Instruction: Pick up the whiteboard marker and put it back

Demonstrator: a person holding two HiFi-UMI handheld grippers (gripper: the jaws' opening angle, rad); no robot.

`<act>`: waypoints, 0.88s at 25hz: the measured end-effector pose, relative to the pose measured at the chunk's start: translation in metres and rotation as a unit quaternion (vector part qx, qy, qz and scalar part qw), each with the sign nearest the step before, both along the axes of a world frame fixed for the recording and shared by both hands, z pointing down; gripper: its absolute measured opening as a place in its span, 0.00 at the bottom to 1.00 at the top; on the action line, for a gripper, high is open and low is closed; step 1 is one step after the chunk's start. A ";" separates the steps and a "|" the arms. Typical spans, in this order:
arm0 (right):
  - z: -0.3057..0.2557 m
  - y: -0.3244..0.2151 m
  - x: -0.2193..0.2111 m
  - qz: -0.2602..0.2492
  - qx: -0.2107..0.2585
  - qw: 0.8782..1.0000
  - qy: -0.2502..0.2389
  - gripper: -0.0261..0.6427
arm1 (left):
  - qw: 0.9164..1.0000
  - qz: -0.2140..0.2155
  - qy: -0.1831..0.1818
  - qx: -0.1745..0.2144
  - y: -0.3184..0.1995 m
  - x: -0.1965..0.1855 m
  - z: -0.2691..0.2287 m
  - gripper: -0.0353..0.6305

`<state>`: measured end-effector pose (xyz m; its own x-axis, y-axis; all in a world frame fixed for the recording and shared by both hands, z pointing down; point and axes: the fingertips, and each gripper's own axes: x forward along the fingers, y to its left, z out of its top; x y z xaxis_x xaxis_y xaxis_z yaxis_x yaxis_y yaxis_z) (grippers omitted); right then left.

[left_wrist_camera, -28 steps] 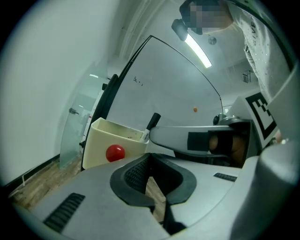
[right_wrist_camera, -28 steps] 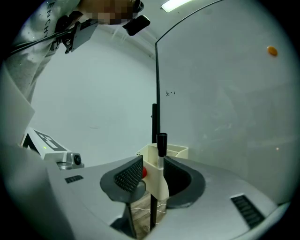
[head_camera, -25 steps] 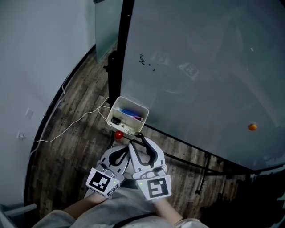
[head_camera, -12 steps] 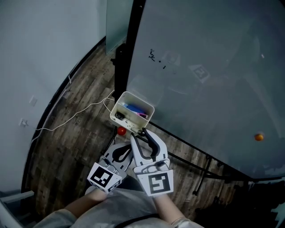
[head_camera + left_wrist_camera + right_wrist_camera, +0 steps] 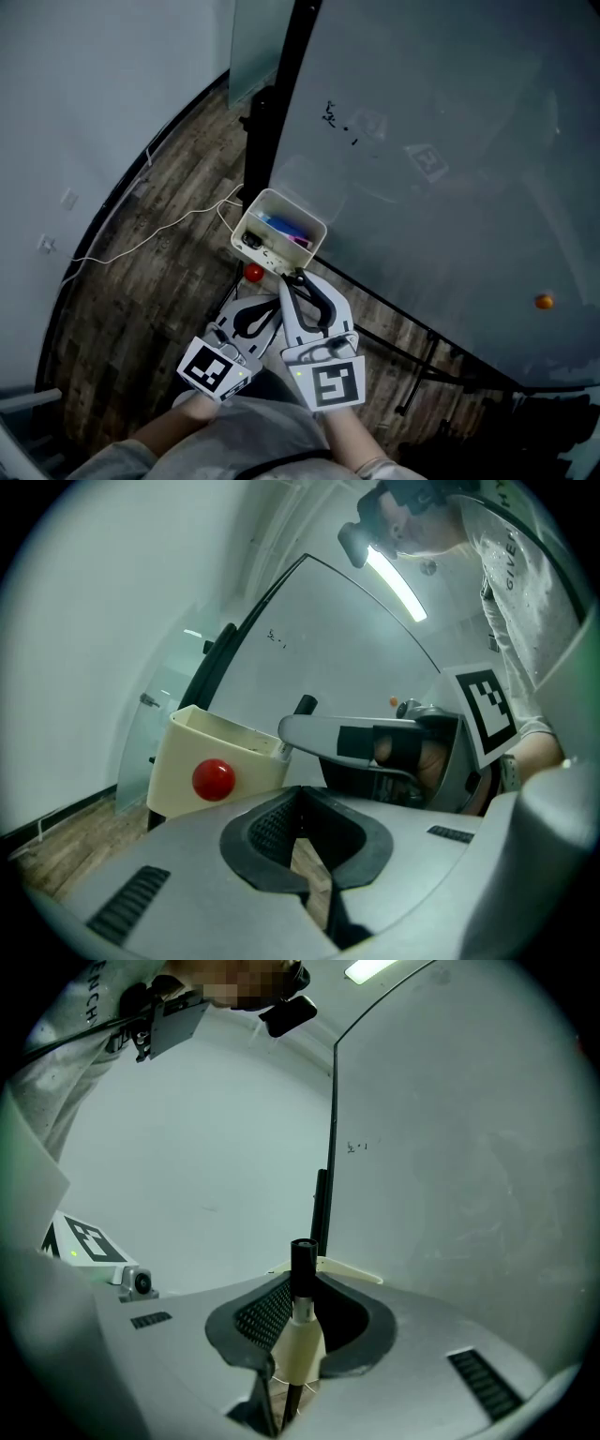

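Now: marker pinched beside the box

The right hand-held gripper (image 5: 291, 1372), its jaws just closing, pinches the whiteboard marker (image 5: 302, 1279) upright at the lower centre of its view, beside the cream box (image 5: 267, 267). The left hand-held gripper (image 5: 314, 892) is closed on nothing.

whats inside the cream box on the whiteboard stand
The cream box holds a blue item, a purple one and something dark. The right tongs, just closing on the whiteboard marker, overlap its near rim; the bottom is unseen.
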<state>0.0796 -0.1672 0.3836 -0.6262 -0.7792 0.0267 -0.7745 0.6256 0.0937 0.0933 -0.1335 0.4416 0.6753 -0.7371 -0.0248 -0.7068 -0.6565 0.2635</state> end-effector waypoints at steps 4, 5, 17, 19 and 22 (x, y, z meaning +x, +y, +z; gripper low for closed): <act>-0.005 -0.002 0.001 -0.007 0.005 1.000 0.001 0.16 | 1.000 0.003 0.001 0.003 -0.003 -0.001 -0.001 0.08; -0.006 -0.003 0.001 -0.009 0.007 1.000 0.002 0.16 | 1.000 0.004 0.002 0.003 -0.003 0.000 -0.001 0.08; -0.024 -0.004 0.006 -0.011 0.012 1.000 -0.011 0.16 | 0.999 0.031 0.014 0.007 -0.003 0.014 -0.006 0.08; -0.026 -0.004 0.007 -0.015 0.011 1.000 -0.009 0.16 | 0.999 0.034 0.015 0.006 -0.003 0.015 -0.006 0.08; -0.027 -0.004 0.008 -0.025 0.015 1.000 -0.005 0.16 | 0.999 0.037 0.015 0.003 -0.004 0.013 -0.003 0.08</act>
